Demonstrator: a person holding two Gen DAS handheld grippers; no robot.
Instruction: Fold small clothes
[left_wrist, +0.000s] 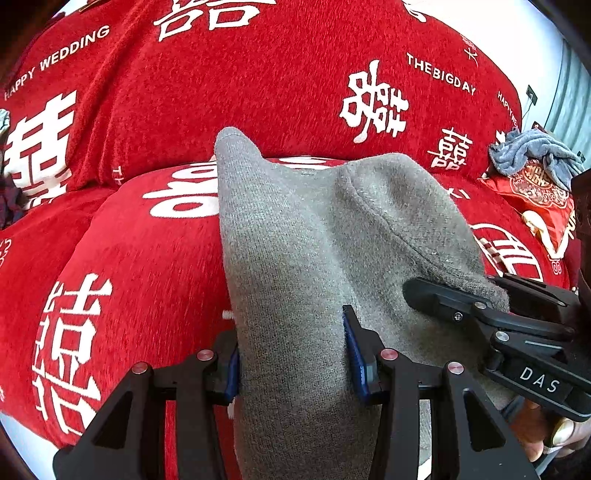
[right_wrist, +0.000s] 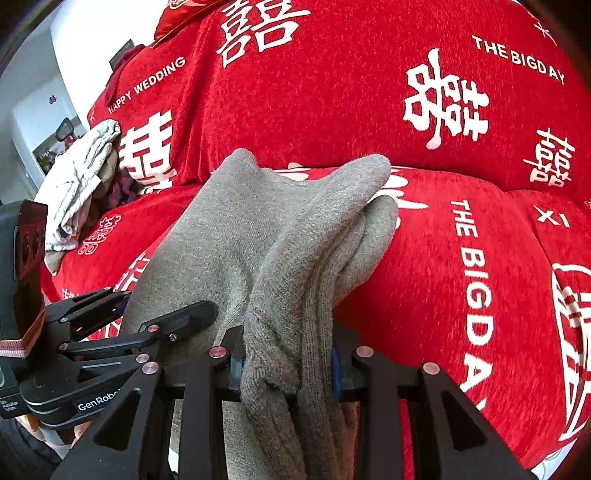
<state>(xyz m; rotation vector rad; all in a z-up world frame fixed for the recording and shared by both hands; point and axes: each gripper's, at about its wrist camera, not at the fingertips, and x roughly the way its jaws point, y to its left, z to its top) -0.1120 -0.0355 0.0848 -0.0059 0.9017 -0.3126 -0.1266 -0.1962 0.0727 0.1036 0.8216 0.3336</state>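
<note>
Left wrist view: one left gripper (left_wrist: 293, 354) clamping one grey knit garment (left_wrist: 314, 236) over the red sofa cover (left_wrist: 147, 258); right gripper (left_wrist: 458, 295) pinching its edge; one blue-grey cloth (left_wrist: 535, 155) lying far right.

Right wrist view: right gripper (right_wrist: 288, 363) gripping bunched layers; one pale cloth pile (right_wrist: 81, 177) sitting left.

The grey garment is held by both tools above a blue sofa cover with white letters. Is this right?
Not quite: the cover is red, not blue, as the left wrist view shows. The rest holds: the left tool and the right tool both grip the grey garment, and the letters are white.
</note>
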